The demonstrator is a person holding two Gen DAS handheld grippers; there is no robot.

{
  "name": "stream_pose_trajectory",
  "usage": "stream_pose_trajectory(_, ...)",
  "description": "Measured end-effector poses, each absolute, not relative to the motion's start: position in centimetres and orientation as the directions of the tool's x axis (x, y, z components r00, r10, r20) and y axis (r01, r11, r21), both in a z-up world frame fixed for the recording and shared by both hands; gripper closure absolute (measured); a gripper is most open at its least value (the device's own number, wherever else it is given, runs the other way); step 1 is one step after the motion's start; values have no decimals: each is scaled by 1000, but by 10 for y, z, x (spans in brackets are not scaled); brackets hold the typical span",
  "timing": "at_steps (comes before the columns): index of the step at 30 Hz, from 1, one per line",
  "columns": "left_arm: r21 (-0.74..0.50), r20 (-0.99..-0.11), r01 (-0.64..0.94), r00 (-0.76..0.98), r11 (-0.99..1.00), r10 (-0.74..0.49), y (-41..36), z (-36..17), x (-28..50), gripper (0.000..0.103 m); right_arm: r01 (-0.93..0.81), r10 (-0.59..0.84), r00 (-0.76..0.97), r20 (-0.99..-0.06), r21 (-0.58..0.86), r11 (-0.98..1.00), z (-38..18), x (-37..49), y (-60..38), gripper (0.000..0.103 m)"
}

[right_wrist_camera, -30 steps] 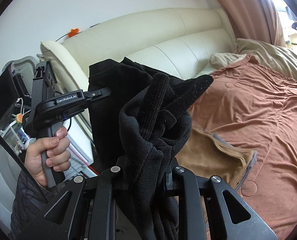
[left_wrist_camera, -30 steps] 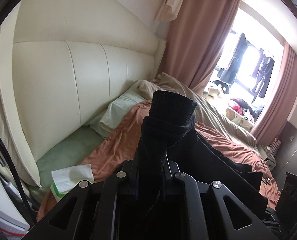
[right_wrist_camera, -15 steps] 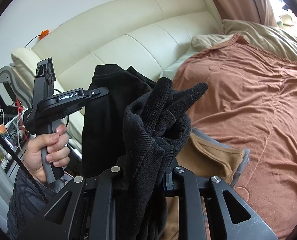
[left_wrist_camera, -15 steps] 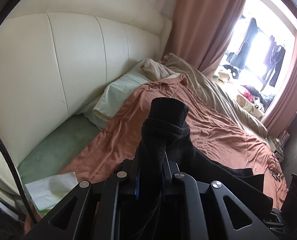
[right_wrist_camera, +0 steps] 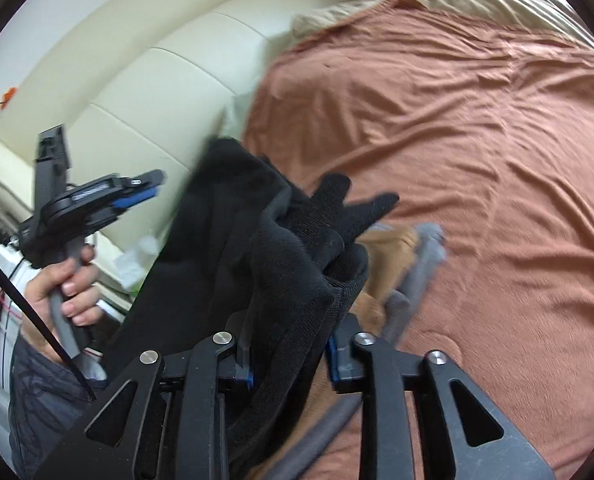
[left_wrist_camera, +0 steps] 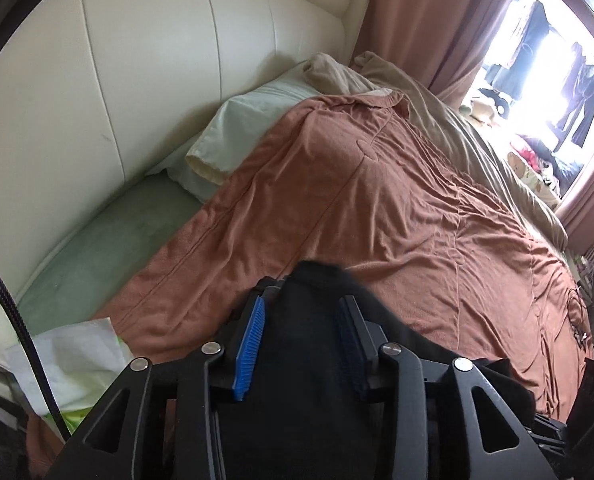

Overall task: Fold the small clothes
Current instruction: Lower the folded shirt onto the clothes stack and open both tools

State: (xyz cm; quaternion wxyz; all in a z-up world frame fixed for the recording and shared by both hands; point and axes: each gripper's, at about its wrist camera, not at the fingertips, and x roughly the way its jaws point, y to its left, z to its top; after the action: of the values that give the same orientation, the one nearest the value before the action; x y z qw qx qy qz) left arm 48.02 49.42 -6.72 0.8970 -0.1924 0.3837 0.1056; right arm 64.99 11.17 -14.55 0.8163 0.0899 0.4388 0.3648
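Both my claws, left claw and right claw, have just been spreading around the black garment (still between them), dropping it onto the bed; next, flatten it.

A plain black garment hangs over a rust-brown bedspread, near a cream headboard and pale green pillow

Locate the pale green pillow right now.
Left wrist view, upper left: the pale green pillow lies against the cream padded headboard, partly tucked under the rust-brown blanket.
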Motion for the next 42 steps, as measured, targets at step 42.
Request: stream_pose_trajectory(42,-167,-746,-311,661,936,87,370,-132,257,58,-788,609,341,-716,137,601,-149,502,146,62)
